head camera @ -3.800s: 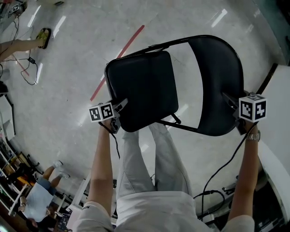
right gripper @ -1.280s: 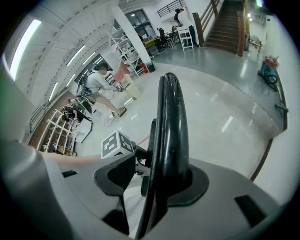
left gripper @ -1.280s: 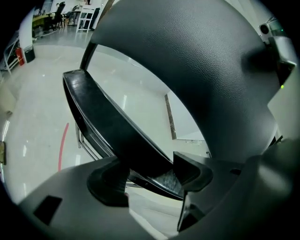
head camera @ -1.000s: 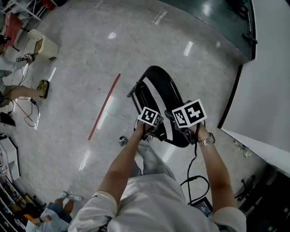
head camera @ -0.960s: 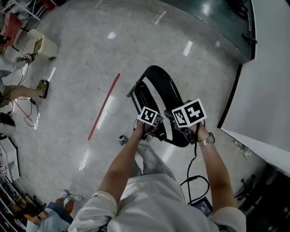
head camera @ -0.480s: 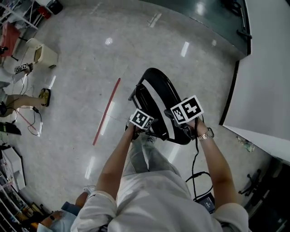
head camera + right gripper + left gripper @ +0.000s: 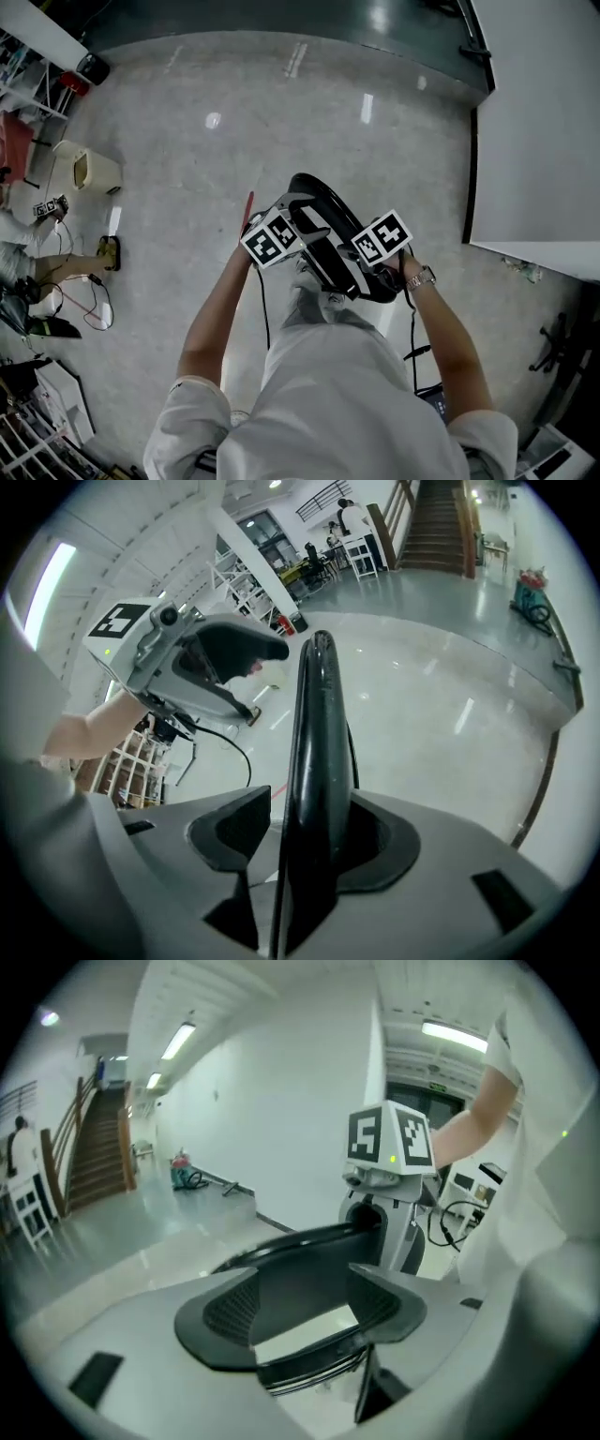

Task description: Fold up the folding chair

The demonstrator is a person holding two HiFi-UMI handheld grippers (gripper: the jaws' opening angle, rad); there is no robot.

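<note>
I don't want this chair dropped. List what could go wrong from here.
The right tool pinches only the thin edge of the chair, so it may pivot or slip. The left tool grips a wide part with its jaws spread far, leaving little margin. A cable hangs from the left tool and could snag.

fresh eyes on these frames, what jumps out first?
The black folding chair, folded flat, sits mid-frame in the head view above the pale glossy floor. Next come the two grippers with black-and-white marker cubes, one on each side of it. The left gripper has its jaws wide across a broad dark panel, and the right gripper is on a thin edge seen end-on.
</note>
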